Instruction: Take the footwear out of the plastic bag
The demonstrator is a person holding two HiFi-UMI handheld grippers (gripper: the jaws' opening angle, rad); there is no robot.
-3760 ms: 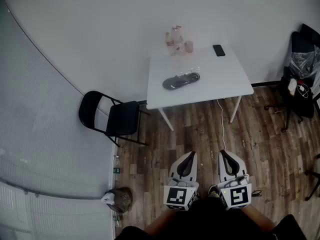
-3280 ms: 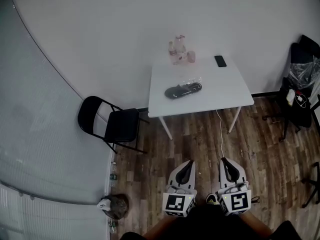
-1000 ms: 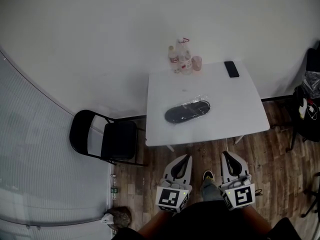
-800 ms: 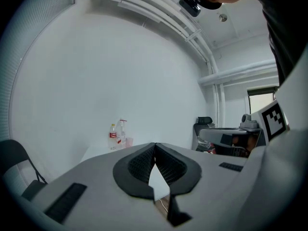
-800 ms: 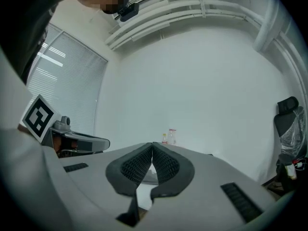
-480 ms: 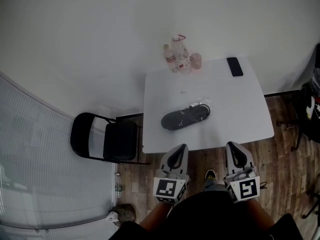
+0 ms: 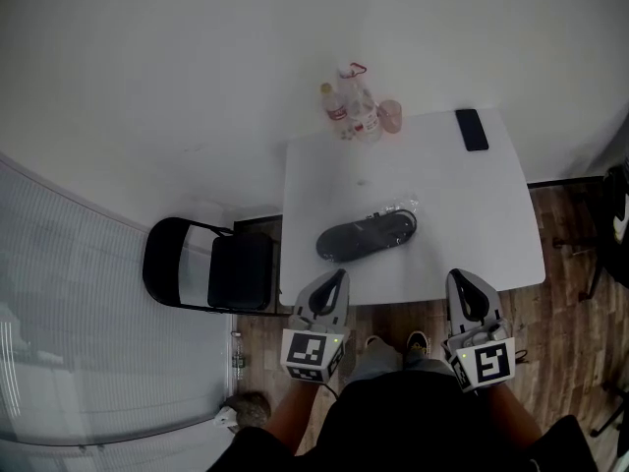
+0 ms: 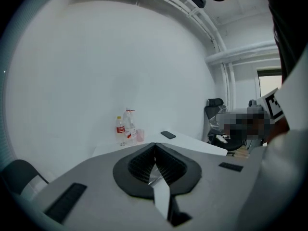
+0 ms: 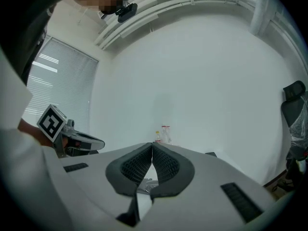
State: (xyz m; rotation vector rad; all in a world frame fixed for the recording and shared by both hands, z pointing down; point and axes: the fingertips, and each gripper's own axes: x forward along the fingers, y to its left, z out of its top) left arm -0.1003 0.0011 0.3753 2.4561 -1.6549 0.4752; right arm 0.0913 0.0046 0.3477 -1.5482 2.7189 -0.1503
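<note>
A dark shoe inside a clear plastic bag (image 7: 367, 235) lies in the middle of the white table (image 7: 472, 224). My left gripper (image 7: 334, 281) hovers at the table's near edge, just short of the bag's left end, jaws shut and empty. My right gripper (image 7: 463, 285) is at the near edge to the right of the bag, also shut with nothing in it. In the left gripper view the shut jaws (image 8: 155, 145) point across the table toward the bottles (image 8: 124, 127). In the right gripper view the shut jaws (image 9: 152, 146) hide most of the table; the left gripper (image 9: 72, 141) shows at the left.
Bottles and a pink cup (image 7: 390, 116) stand at the table's far edge, a black phone (image 7: 472, 129) at the far right. A black folding chair (image 7: 211, 268) stands left of the table. A dark office chair (image 7: 617, 205) is at the right. A small bin (image 7: 241, 410) sits on the wooden floor.
I have walked up to the table; it now lies right in front of both grippers, whose tips reach its near edge. Both grippers stay shut.
</note>
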